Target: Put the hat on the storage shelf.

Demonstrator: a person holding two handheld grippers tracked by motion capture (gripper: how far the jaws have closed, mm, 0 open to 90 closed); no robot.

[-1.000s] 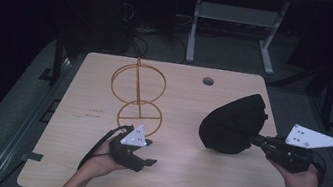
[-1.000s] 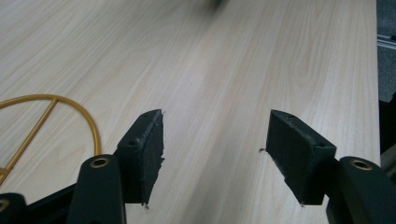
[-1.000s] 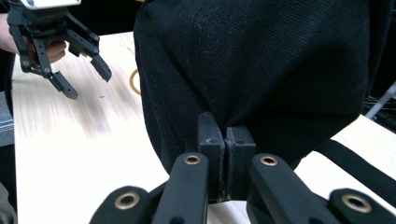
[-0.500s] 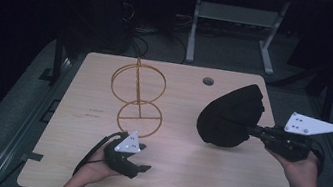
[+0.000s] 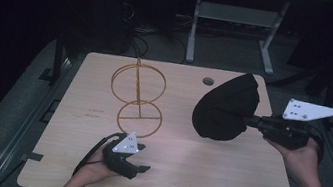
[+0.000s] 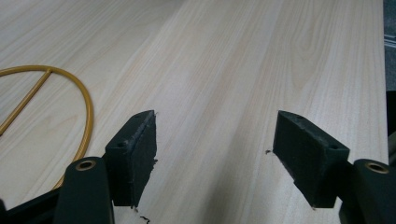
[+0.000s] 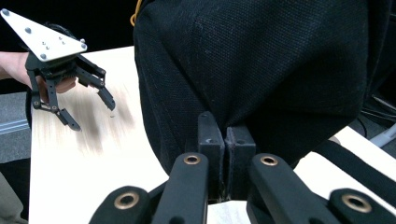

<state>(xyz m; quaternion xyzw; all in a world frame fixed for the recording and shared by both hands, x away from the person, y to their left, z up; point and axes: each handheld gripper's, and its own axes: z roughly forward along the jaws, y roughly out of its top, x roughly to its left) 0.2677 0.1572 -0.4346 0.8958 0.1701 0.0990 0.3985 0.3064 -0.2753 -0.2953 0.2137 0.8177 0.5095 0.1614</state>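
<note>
High view shows a big, pale wooden table (image 5: 221, 183) with lots of bare room at the front. A floppy black cloth hat (image 5: 225, 110) hangs over the right side, lifted up, maybe to be carried to the tall gold wire stand with two rings (image 5: 137, 96) (a hat rack, I think). The right gripper (image 7: 226, 140) pinches the hat's edge tight. The left gripper (image 5: 136, 162) waits low near the front edge, beside the stand's bottom ring, jaws wide apart and holding nothing.

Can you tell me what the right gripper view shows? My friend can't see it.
The right gripper pinches a black cloth bag with its jaws shut. Farther left, the left gripper hangs open over the wooden table.
</note>
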